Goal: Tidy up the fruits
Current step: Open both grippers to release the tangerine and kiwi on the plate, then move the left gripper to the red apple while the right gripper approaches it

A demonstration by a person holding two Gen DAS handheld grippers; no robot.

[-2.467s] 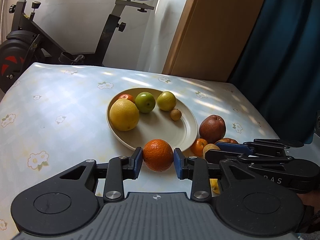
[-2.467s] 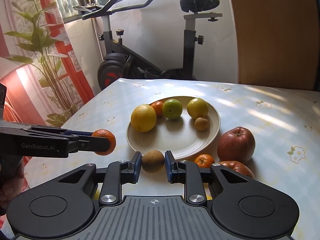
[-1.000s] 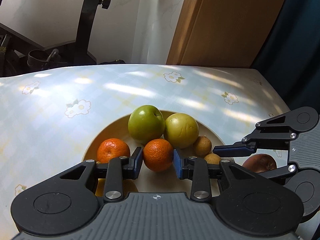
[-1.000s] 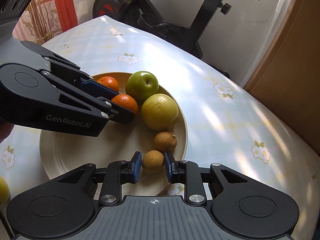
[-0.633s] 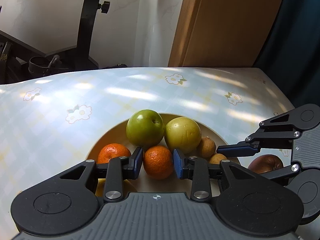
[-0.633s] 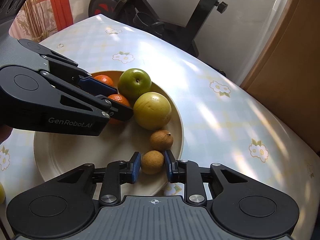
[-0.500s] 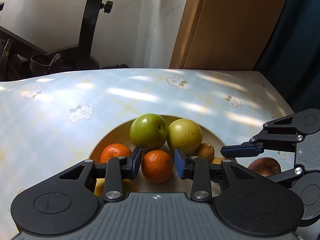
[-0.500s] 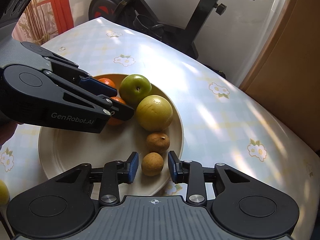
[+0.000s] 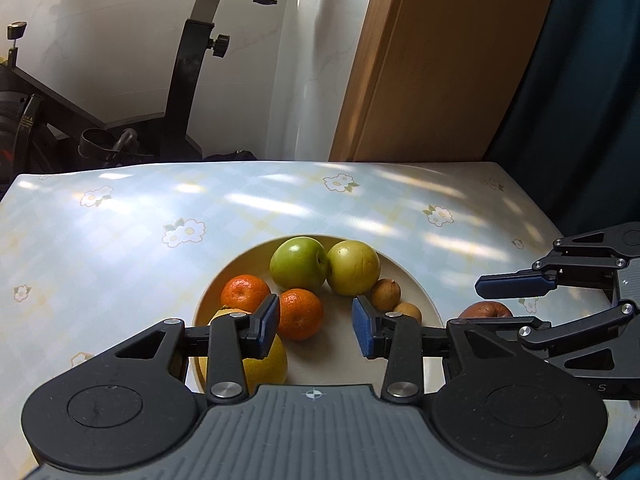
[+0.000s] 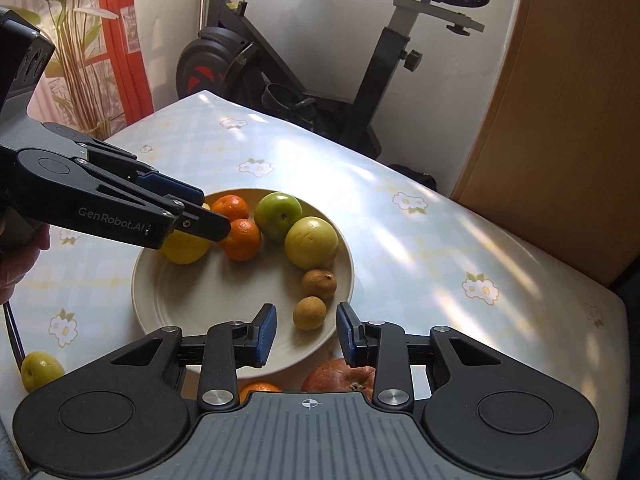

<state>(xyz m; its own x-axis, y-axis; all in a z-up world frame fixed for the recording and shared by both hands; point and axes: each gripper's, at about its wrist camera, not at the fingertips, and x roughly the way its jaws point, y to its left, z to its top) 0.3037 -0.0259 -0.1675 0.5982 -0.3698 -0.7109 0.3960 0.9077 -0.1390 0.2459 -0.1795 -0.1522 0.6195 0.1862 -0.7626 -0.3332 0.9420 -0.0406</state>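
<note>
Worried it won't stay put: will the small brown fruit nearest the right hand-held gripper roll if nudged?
Probably: the small brown fruit looks round and sits free on the plate. The raised rim should likely stop it. It looks light.

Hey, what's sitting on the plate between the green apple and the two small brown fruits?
A yellow-green round fruit, touching the green apple; the right wrist view shows it best.

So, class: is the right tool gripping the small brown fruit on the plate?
No: the right tool is open, and the small brown fruit lies free on the plate.
</note>
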